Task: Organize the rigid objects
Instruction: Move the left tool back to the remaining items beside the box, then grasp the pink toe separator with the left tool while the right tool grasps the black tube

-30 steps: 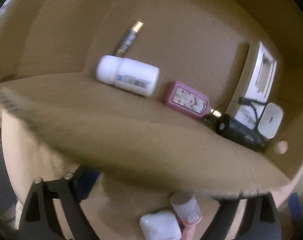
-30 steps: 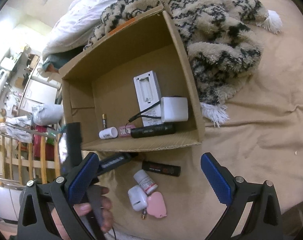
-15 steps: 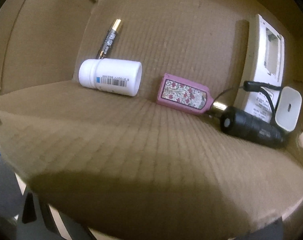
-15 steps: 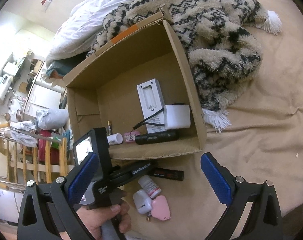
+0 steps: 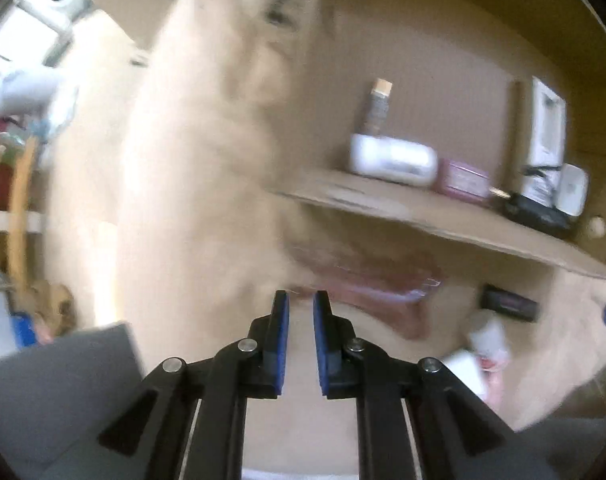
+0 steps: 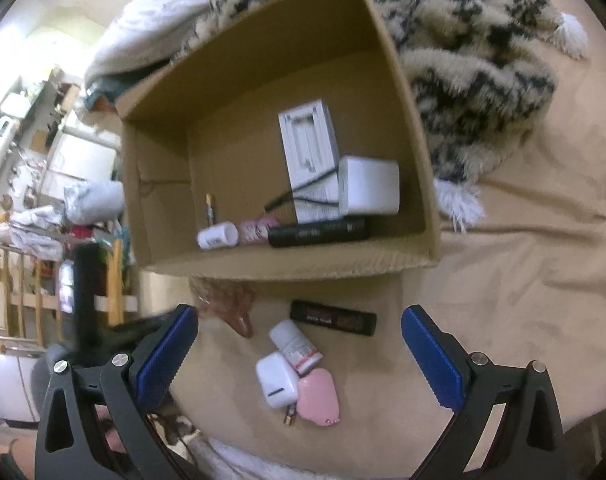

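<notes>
A cardboard box (image 6: 407, 92) lies on its side on the bed. Inside it are a white bottle (image 6: 217, 236), a battery (image 6: 210, 208), a pink case (image 6: 257, 229), a black flashlight (image 6: 319, 232), a white charger (image 6: 369, 192) and a white device (image 6: 309, 152). In front of the box lie a black tube (image 6: 333, 317), a small white bottle (image 6: 295, 346), a white adapter (image 6: 275, 380), a pink heart-shaped item (image 6: 317, 398) and a pinkish clear item (image 6: 231, 308). My left gripper (image 5: 301, 316) is nearly shut and empty, just before the pinkish item (image 5: 375, 292). My right gripper (image 6: 299, 344) is open above the loose items.
A fuzzy patterned blanket (image 6: 483, 40) lies behind and right of the box. The tan bedsheet (image 6: 523, 280) stretches to the right. A wooden rail (image 6: 115, 280) and room clutter are at the left. The left wrist view is motion-blurred.
My left gripper has pulled back out of the box and dropped to the sheet in front of it, its jaws now narrow. My right gripper has held steady and open.
</notes>
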Demonstrator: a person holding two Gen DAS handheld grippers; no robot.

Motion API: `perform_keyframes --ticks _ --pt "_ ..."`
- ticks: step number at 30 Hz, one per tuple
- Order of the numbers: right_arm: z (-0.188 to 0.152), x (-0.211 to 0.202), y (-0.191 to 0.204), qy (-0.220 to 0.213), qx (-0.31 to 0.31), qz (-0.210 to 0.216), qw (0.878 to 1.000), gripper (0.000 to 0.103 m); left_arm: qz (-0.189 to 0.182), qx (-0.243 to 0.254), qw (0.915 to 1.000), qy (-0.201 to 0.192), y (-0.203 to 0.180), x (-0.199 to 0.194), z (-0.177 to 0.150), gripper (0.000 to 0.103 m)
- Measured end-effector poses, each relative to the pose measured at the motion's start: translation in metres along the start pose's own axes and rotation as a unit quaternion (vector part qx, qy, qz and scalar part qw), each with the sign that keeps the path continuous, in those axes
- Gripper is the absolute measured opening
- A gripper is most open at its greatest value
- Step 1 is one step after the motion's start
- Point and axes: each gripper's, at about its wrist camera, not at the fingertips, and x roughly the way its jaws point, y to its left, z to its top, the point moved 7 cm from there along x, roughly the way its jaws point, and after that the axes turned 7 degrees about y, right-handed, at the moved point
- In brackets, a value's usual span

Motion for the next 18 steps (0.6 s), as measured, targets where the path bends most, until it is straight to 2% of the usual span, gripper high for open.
perform_keyframes --ticks 1,3,4,5,6,7,8,10,12,13,14,16,17,18 --pt "-0.001 0.003 0.001 0.002 -0.002 -0.005 1.000 0.103 -0.009 0.007 0.9999 0.009 0.002 0.005 0.000 0.012" --pt "-0.001 0.007 0.003 0.005 -0.006 -0.013 1.000 0.103 -0.055 -0.014 0.9978 0.035 0.007 0.017 -0.001 0.014" --pt "-0.002 0.009 0.004 0.006 -0.007 -0.016 1.000 0.103 -0.073 -0.022 0.9963 0.040 0.007 0.019 -0.002 0.024" --pt "-0.002 0.010 0.005 0.005 -0.008 -0.019 1.000 0.103 -0.086 -0.023 0.9954 0.035 0.006 0.019 -0.001 0.042" --pt "-0.002 0.011 0.005 0.005 -0.009 -0.021 1.000 0.103 -0.088 -0.018 0.9956 0.028 0.006 0.019 0.000 0.055" --pt "-0.001 0.012 0.006 0.005 -0.009 -0.024 1.000 0.103 -0.086 -0.006 0.9960 0.019 0.002 0.016 0.001 0.078" --pt "-0.001 0.013 0.006 0.005 -0.009 -0.026 1.000 0.103 -0.085 0.010 0.9963 0.009 -0.003 0.013 0.002 0.082" --pt "-0.001 0.015 0.007 0.006 -0.011 -0.029 0.999 0.103 -0.072 0.043 0.9964 -0.013 -0.017 0.007 0.007 0.082" --pt "0.000 0.015 0.006 0.005 -0.012 -0.031 0.999 0.103 -0.048 0.067 0.9966 -0.002 -0.028 0.015 0.011 0.083" --pt "0.001 0.014 0.005 0.005 -0.011 -0.031 0.999 0.103 -0.046 0.072 0.9962 0.016 -0.033 0.024 0.012 0.087" --pt "0.001 0.013 0.003 0.004 -0.009 -0.030 1.000 0.103 -0.045 0.072 0.9961 0.026 -0.035 0.032 0.013 0.095" --pt "0.001 0.011 0.000 0.002 -0.005 -0.027 1.000 0.103 -0.033 0.075 0.9959 0.038 -0.035 0.050 0.018 0.098" --pt "0.001 0.010 -0.001 0.001 -0.003 -0.026 1.000 0.103 -0.023 0.077 0.9960 0.039 -0.036 0.056 0.020 0.103" --pt "0.001 0.009 -0.003 0.000 -0.001 -0.025 1.000 0.103 -0.016 0.081 0.9961 0.033 -0.038 0.060 0.023 0.103"
